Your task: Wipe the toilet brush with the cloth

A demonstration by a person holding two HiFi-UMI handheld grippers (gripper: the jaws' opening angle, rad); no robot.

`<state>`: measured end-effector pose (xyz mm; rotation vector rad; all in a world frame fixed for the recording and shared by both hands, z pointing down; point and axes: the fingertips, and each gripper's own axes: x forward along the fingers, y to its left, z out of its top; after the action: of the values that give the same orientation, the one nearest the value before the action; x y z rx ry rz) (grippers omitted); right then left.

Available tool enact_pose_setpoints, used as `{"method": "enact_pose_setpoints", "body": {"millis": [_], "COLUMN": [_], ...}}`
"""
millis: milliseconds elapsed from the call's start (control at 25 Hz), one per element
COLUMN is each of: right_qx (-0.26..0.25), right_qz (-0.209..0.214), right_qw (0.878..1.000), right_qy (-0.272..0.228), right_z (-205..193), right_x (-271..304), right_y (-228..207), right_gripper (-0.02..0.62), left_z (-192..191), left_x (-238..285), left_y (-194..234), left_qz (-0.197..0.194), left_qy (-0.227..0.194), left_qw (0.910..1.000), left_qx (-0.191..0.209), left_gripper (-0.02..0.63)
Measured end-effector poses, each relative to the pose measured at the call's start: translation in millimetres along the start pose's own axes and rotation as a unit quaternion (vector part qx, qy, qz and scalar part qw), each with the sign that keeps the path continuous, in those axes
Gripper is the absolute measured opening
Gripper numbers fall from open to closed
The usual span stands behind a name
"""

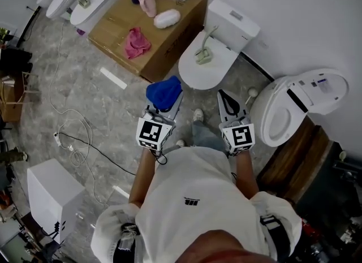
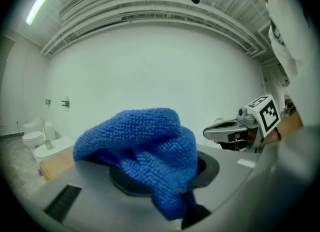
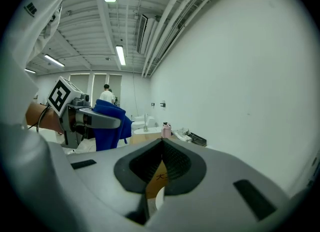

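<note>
A: Cloth status?
B: The blue cloth (image 1: 163, 91) is bunched in the left gripper (image 1: 168, 103), with the jaws clamped on it. Most of it piles over the top of the jaws and one fold hangs down. Probably held that way so the loose bulk serves as the wiping face.

A: Right side?
B: The right gripper (image 1: 224, 96) has its jaws closed tip to tip, with nothing between them. Likely kept free to take the handle.

A: Where's the brush?
B: The toilet brush (image 1: 203, 52) lies flat on the closed lid of the white toilet (image 1: 223, 67) straight ahead of the person. Its head is mid-lid and its handle runs toward the tank. It's well apart from both grippers.

A: So what stage?
B: Approach, by the look of it. Both grippers sit side by side and point at that toilet. Wiping hasn't begun.

A: Anything nearby that matters?
B: The wooden box (image 1: 169, 35) beside the toilet carries a pink rag (image 1: 136, 43) and some bottles. None of it is in the way.

A: Risks?
B: The right jaws must open before any grab. A thin handle lying flat on a curved lid may skid. The cloth looks pinched by a small part only, so drag could pull it loose.
</note>
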<state>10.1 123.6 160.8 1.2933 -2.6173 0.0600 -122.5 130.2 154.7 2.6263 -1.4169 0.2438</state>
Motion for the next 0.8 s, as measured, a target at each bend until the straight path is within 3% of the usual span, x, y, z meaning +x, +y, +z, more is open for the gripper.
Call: {"method": "enact_pose_setpoints", "body": {"millis": [240, 800], "right_qx": [0.016, 0.027], "right_qz": [0.021, 0.046], "right_qw": [0.999, 0.998], "right_qy": [0.020, 0.044], "right_z": [-22, -85], "right_x": [36, 115], "right_y": [-44, -127], "right_gripper": [-0.005, -0.003], "left_z": [-11, -61], "left_x": [53, 186], "left_y": [13, 43], "left_qz": [0.012, 0.032], "left_qy": [0.020, 0.060], "left_qw": [0.9996, 0.9977], "left_qx": [-0.017, -0.009], "left_gripper": [0.138, 0.138]}}
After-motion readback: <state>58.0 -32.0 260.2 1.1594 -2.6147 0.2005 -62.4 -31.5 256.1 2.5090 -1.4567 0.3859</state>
